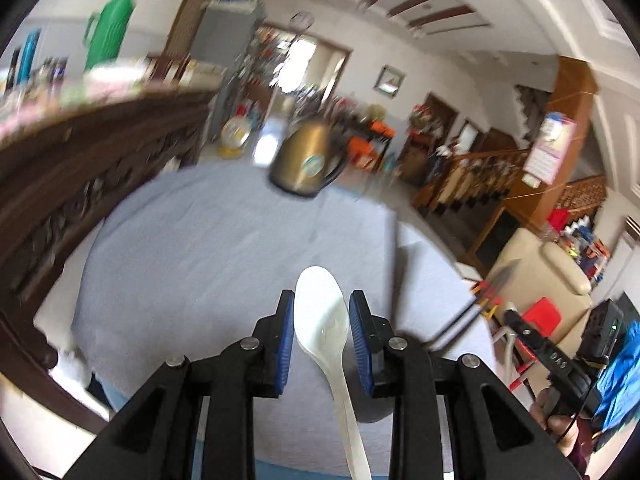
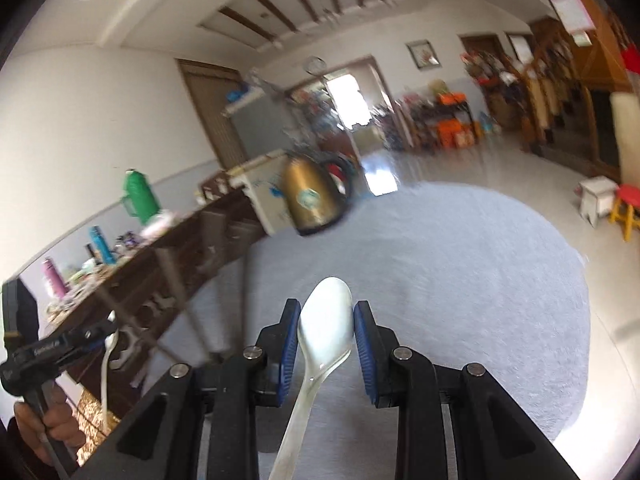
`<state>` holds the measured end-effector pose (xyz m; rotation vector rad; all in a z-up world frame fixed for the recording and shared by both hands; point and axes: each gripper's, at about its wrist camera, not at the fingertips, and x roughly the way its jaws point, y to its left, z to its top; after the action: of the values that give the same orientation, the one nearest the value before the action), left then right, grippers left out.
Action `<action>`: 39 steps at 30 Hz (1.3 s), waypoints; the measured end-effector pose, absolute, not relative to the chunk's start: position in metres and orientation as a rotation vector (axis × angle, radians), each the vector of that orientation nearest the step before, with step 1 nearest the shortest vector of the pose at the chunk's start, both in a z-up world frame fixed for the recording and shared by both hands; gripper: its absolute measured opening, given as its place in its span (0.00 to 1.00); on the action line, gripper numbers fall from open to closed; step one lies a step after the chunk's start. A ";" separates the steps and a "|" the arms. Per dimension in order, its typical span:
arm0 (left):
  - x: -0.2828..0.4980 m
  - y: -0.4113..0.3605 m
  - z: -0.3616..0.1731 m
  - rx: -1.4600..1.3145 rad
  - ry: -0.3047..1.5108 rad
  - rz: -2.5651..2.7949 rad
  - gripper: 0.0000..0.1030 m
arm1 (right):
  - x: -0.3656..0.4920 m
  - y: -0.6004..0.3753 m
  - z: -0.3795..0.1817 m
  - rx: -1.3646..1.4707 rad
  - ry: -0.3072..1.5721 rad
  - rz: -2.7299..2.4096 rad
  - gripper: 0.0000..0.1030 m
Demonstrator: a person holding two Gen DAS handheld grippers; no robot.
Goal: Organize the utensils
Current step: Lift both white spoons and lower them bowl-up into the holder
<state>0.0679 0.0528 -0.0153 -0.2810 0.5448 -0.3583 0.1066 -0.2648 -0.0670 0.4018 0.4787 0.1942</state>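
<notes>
I am holding a spoon in each gripper, up over the round table with the pale grey-blue cloth (image 1: 224, 248).

In my left gripper (image 1: 320, 312) I am pinching a white plastic spoon (image 1: 326, 332). The blue pads (image 1: 285, 344) are pressing on its sides where the bowl narrows into the handle. Its long axis is running along my fingers: the bowl is pointing forward, out past the fingertips, hollow side up, and the handle is trailing back toward the camera, slanting a little to the right.

In my right gripper (image 2: 326, 316) I am pinching a second white spoon (image 2: 324, 336) in the same way, between the blue pads (image 2: 362, 344). Its bowl is also pointing forward beyond the tips, and its handle is running back and to the left.

Both bowls are aiming roughly toward the gold electric kettle (image 1: 308, 164) standing at the far edge of the table. A dark carved wooden sideboard (image 1: 72, 176) is lying to the left, with a green thermos jug (image 1: 110, 34) on top.

Both views are blurred.
</notes>
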 end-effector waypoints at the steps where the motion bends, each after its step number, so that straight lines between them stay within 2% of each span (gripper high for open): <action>1: 0.061 0.049 -0.008 -0.272 0.515 -0.371 0.27 | 0.102 -0.258 -0.059 0.389 0.454 0.218 0.28; 7: 0.039 0.022 0.029 -0.214 0.330 -0.446 0.28 | 0.092 -0.220 -0.025 0.339 0.318 0.319 0.29; 13: 0.071 -0.003 0.032 -0.214 0.230 -0.394 0.28 | 0.117 -0.189 -0.022 0.322 0.239 0.289 0.29; 24: 0.098 -0.021 -0.002 -0.225 0.142 -0.240 0.28 | 0.156 -0.166 -0.042 0.301 0.153 0.160 0.29; 39: 0.095 -0.019 -0.027 -0.304 0.164 -0.248 0.28 | 0.151 -0.146 -0.070 0.188 0.102 0.083 0.29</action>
<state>0.0952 -0.0195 -0.0267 -0.3036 0.1636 -0.2480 0.1511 -0.1462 -0.0704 0.1879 0.1021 0.0827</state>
